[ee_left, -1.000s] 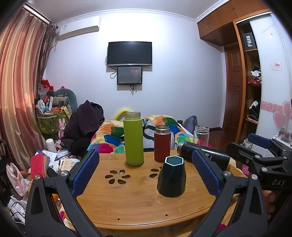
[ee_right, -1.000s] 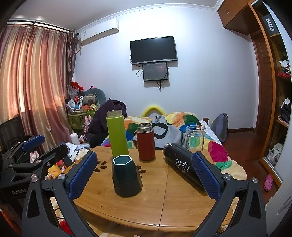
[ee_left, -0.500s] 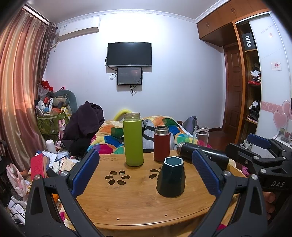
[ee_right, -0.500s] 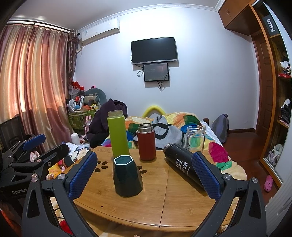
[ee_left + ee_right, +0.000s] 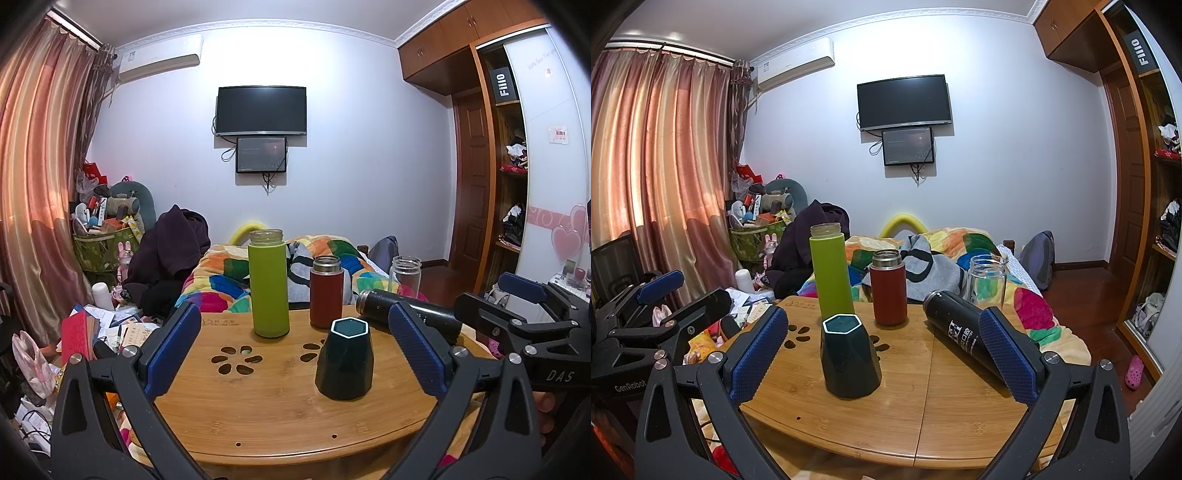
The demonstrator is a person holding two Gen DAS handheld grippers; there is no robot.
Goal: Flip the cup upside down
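Cup [image 5: 344, 360] stands upright near your table's [image 5: 258, 417] front edge, mouth up. Your left tool [image 5: 295, 350] and right tool [image 5: 882, 358] are both released, gripping nothing, short of it.

Round bamboo table [image 5: 280, 417], dark green cup [image 5: 345, 360] upright between left fingers, green, red, glass bottles beyond, black bottle lying behind right finger

Home bedroom: bed with colourful quilt [image 5: 964, 243], wall TV [image 5: 904, 102], curtains [image 5: 657, 155], wardrobe [image 5: 495, 177].
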